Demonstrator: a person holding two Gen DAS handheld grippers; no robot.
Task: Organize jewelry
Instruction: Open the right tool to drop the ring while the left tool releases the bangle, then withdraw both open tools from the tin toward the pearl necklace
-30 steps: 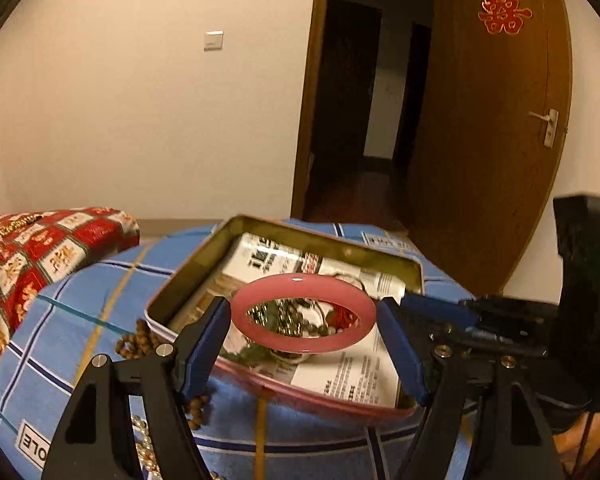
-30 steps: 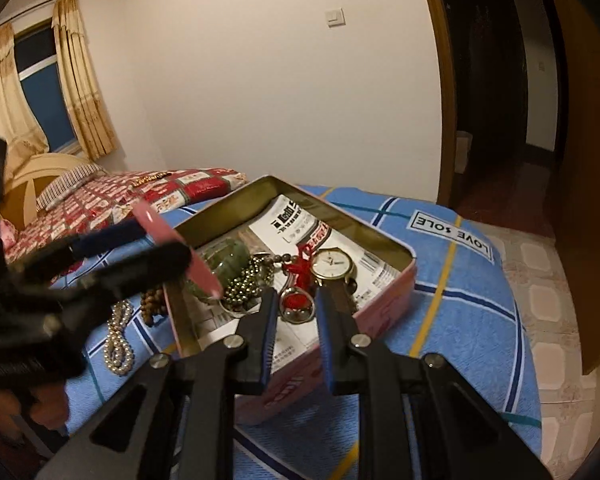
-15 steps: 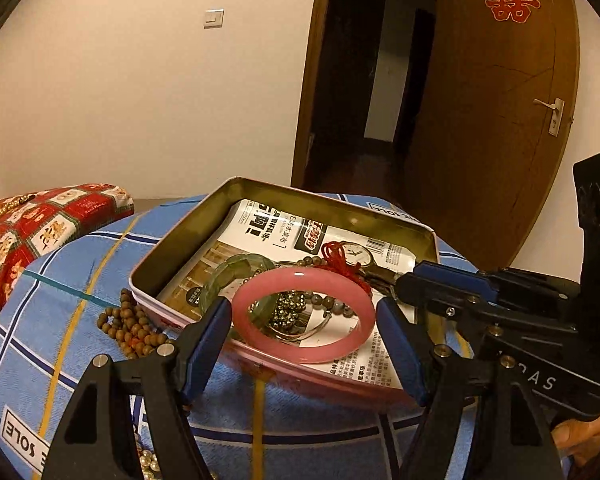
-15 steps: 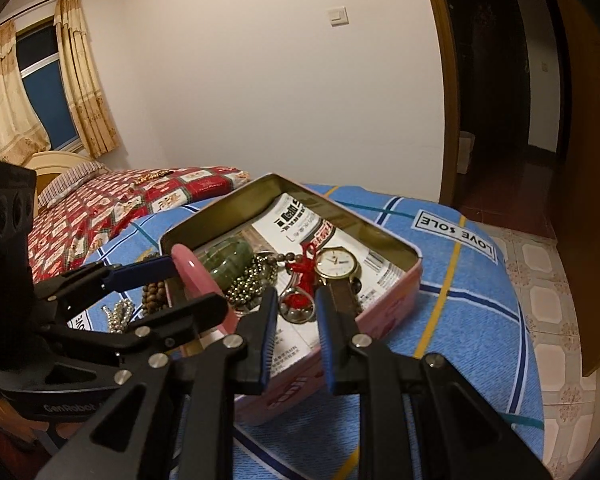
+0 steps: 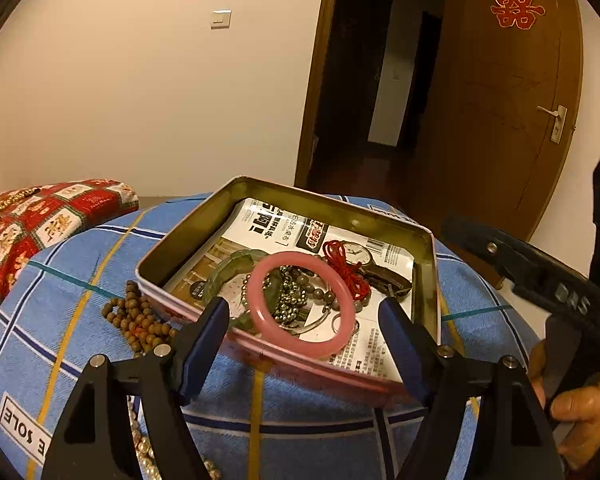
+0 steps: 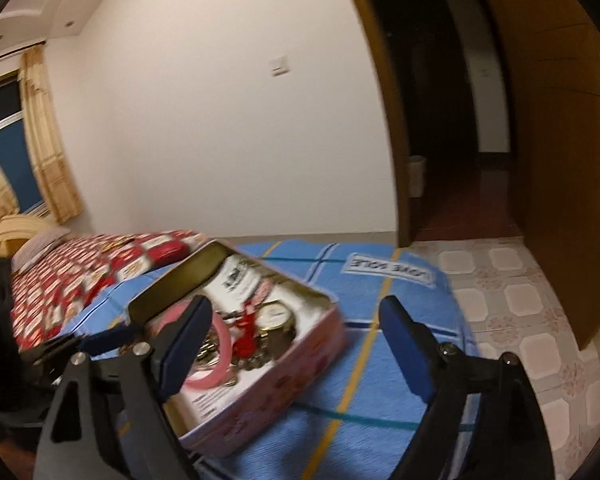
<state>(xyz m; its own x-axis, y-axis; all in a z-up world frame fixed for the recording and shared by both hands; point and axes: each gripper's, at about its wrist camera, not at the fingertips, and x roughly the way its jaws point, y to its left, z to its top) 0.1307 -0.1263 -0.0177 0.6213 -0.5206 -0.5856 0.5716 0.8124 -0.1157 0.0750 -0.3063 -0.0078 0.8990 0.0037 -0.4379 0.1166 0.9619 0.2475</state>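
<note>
A pink bangle lies tilted on the jewelry inside the open tin. It is free of both blue pads of my left gripper, which stands open just in front of it. The tin also holds a green bangle, a watch, a red cord and a bead chain. The right wrist view is blurred. There my right gripper hovers near the tin and the pink bangle, its jaws opening wide with nothing held between them.
The tin sits on a blue checked cloth. A wooden bead bracelet and a pearl strand lie on the cloth left of it. A red quilt is far left. A person's hand holds the right gripper.
The pink bangle left my left gripper's pads and dropped into the tin. My right gripper's jaws went from nearly shut to wide apart, and it drew back from the watch.
</note>
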